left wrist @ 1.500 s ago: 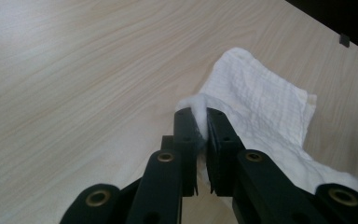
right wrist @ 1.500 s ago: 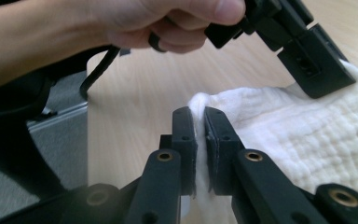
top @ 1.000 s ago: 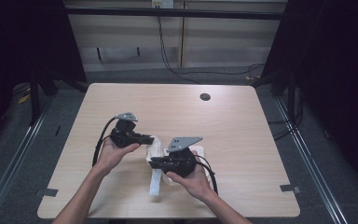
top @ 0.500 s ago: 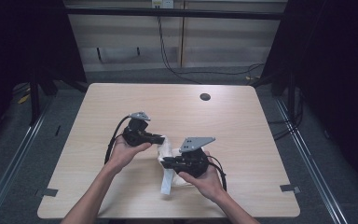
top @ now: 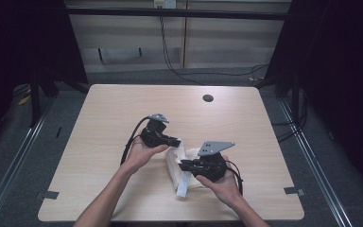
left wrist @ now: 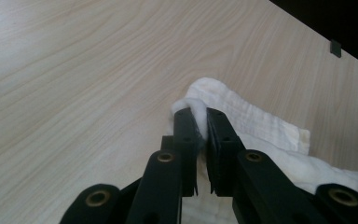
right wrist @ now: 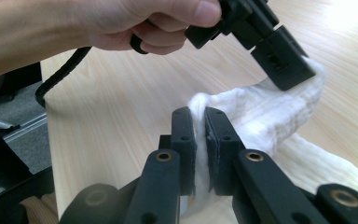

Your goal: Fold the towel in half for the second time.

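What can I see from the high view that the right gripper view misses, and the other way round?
The high view alone takes in the whole pale wooden table, the small dark round hole near its far edge, and the right gripper from outside. The right gripper view alone shows, close up, that gripper's two black jaws pinching a fold of cloth between them. Both show the crumpled white cloth and the left gripper clamped on another part of it.
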